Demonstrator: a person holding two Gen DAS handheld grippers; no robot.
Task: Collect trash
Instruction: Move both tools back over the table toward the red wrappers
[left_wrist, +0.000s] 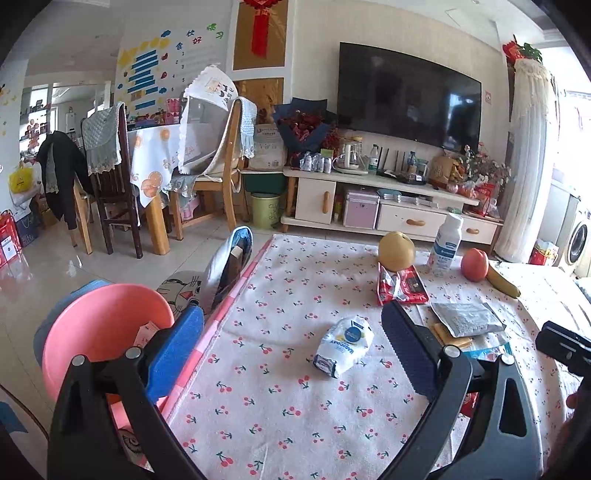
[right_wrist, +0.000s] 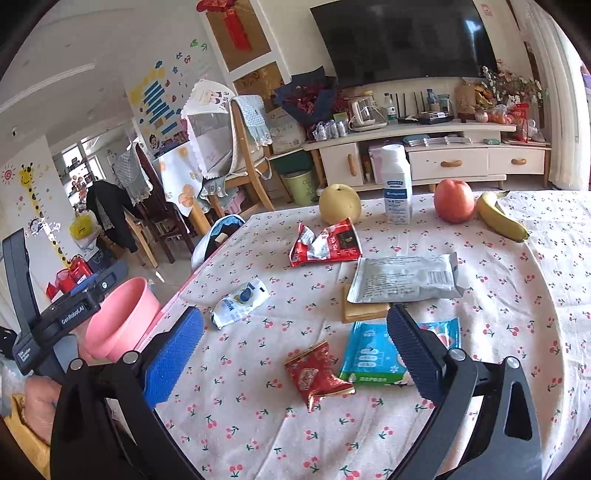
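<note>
A pink bin (left_wrist: 99, 325) (right_wrist: 122, 321) stands off the table's left edge with a scrap of paper inside. My left gripper (left_wrist: 291, 350) is open over the cherry-print tablecloth (left_wrist: 280, 413), a crumpled white wrapper (left_wrist: 343, 345) (right_wrist: 240, 302) lying between its fingers. My right gripper (right_wrist: 295, 354) is open too, above a small red wrapper (right_wrist: 317, 371). A blue-green packet (right_wrist: 373, 354), a grey packet (right_wrist: 404, 278) (left_wrist: 465, 319), a yellow sheet (right_wrist: 364, 310) and a red-and-black wrapper (right_wrist: 325, 243) (left_wrist: 400, 284) lie further on.
A pear (right_wrist: 340, 203), a white bottle (right_wrist: 397, 184), an apple (right_wrist: 453, 201) and a banana (right_wrist: 500, 218) stand along the table's far edge. A chair back (left_wrist: 227, 269) is at the table's left side. A TV cabinet (left_wrist: 388, 199) and dining chairs (left_wrist: 110, 177) stand beyond.
</note>
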